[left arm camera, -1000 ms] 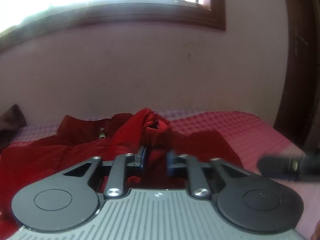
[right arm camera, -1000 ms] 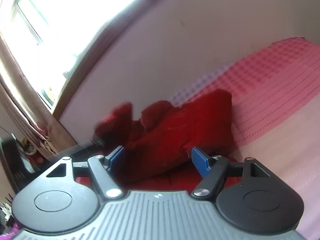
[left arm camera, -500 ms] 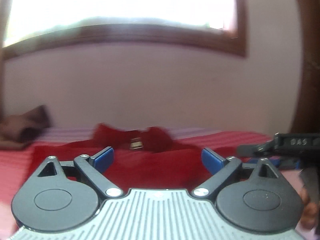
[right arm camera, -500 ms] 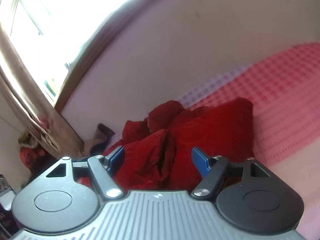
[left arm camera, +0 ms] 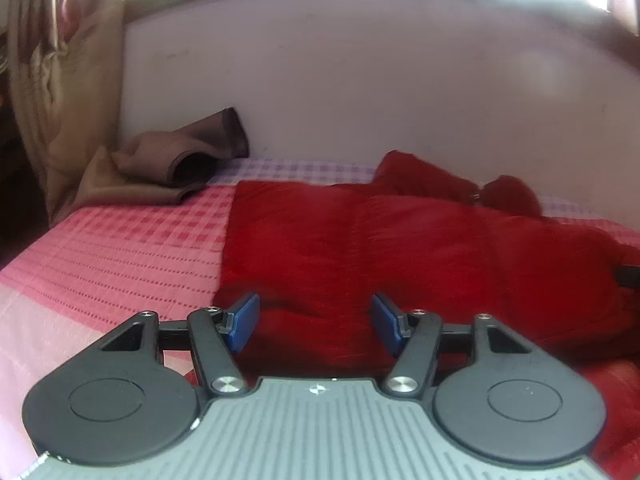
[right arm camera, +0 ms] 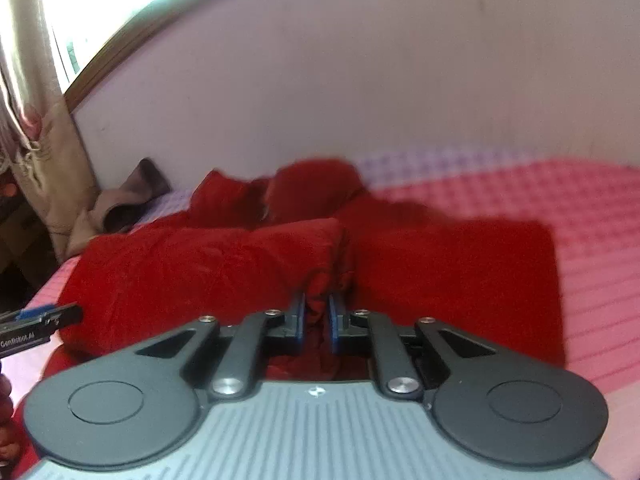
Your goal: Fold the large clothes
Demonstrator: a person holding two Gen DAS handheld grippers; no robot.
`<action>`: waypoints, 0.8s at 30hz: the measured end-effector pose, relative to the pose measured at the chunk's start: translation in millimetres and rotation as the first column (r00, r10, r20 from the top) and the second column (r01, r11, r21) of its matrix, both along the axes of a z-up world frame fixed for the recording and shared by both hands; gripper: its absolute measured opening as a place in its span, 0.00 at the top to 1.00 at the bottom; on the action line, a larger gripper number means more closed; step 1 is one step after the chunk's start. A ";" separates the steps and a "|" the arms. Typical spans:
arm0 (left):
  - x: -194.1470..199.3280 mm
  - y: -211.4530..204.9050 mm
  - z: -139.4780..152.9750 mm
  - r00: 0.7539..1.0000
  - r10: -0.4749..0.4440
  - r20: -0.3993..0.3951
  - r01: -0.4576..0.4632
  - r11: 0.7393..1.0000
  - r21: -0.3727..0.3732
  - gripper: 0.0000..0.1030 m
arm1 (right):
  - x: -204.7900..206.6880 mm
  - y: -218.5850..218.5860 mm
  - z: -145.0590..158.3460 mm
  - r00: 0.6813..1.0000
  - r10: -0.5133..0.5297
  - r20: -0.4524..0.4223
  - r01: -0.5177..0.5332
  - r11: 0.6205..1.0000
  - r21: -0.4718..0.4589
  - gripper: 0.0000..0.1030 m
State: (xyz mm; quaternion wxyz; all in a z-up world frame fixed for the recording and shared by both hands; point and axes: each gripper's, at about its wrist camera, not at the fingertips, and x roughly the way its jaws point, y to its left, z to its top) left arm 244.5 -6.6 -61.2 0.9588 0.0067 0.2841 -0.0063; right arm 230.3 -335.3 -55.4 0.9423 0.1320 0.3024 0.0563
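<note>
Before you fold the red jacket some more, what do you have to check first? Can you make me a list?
1. Right gripper has pinched the red jacket: ok, cloth sits between its fingers.
2. Left gripper has a grip: not ok, closing, fingers still apart over the cloth.
3. Jacket lies on the pink bedspread: ok.
4. Brown cloth is out of the way: ok, apart by the wall.
5. Zipper closed: cannot tell.

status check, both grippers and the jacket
Right gripper closing, pinching red jacket fold. Left gripper closing, jacket hem between fingers, not gripped. Nothing in the way.
</note>
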 end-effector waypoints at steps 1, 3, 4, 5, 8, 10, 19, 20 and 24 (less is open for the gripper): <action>2.9 2.4 -2.0 1.000 0.003 -0.006 -0.004 1.000 -0.011 0.40 | 2.9 -2.3 -2.1 1.000 -0.004 -0.009 0.004 1.000 -0.010 0.89; 5.5 4.5 -5.6 1.000 0.003 -0.019 -0.004 1.000 -0.022 0.39 | 6.4 -0.2 -8.9 1.000 -0.009 -0.022 0.007 0.998 -0.056 0.89; 5.8 2.8 -7.0 1.000 0.007 -0.019 -0.007 1.000 -0.011 0.38 | 8.2 -0.1 -12.7 1.000 -0.006 -0.030 0.004 0.999 -0.051 0.90; 4.3 2.3 -8.7 1.000 0.008 -0.014 -0.008 1.000 0.002 0.38 | 9.4 -0.3 -16.8 0.999 -0.003 -0.036 0.002 0.999 -0.041 0.90; 0.3 -6.2 -12.2 1.000 -0.002 -0.001 0.002 0.999 0.044 0.37 | 13.7 4.1 -23.2 0.999 -0.008 -0.038 0.005 0.998 -0.063 0.89; -0.2 -10.6 -15.4 1.000 -0.005 0.009 0.004 0.997 0.073 0.37 | 16.1 3.5 -25.2 0.999 -0.012 -0.046 0.009 0.998 -0.061 0.89; 8.6 -3.0 -27.6 1.000 0.013 -0.004 -0.013 0.997 0.070 0.23 | 16.0 8.0 -42.2 0.999 -0.025 -0.030 0.022 0.997 -0.079 0.88; 9.4 -2.3 -28.5 1.000 0.017 -0.008 -0.017 0.998 0.067 0.21 | 15.2 10.0 -43.9 0.999 -0.026 -0.023 0.024 0.996 -0.090 0.88; 12.5 -0.4 -32.1 0.999 0.026 -0.018 -0.025 0.998 0.060 0.18 | 14.2 15.2 -47.5 1.000 -0.028 -0.006 0.027 0.993 -0.118 0.87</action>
